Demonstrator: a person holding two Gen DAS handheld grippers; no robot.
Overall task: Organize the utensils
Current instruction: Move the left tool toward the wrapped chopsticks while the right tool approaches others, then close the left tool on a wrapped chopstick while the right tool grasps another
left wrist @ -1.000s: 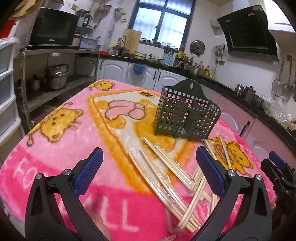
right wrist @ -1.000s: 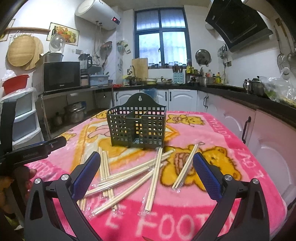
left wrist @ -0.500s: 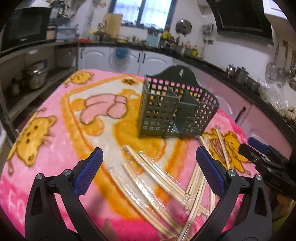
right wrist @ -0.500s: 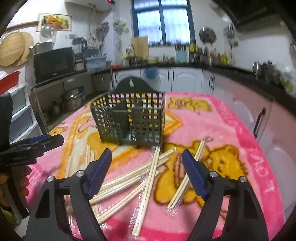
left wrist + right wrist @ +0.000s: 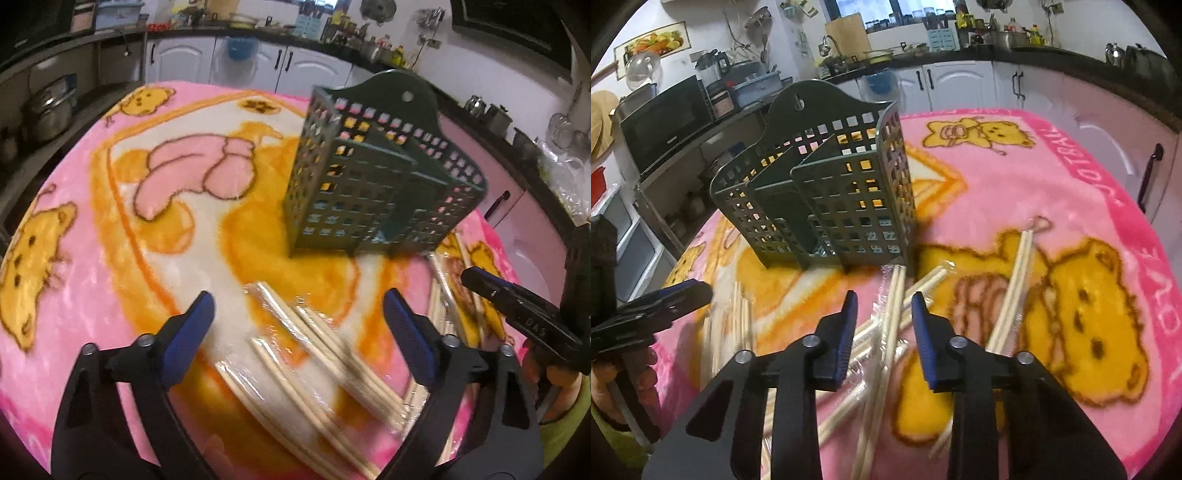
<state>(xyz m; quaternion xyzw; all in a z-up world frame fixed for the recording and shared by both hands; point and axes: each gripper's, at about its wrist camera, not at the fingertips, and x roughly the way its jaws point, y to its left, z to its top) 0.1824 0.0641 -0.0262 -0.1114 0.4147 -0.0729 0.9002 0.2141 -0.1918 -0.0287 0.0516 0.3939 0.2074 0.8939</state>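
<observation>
Chopsticks [image 5: 892, 314] in clear wrap lie scattered on pink cartoon blanket [image 5: 1052, 177], just before upright green slotted holder [image 5: 827, 199]. Right gripper [image 5: 882, 325] hovers with jaws narrowed around one wrapped pair, not clamped. Left gripper [image 5: 297, 332] spread wide above another bundle [image 5: 314, 354], holding nothing.

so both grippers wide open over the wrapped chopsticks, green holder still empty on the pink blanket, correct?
Not quite: only the left gripper is wide open. The right wrist view shows the right gripper narrowed around one wrapped chopstick pair, with gaps still visible on both sides. The rest holds: the wrapped chopsticks lie on the pink blanket, and the green holder looks empty.
</observation>
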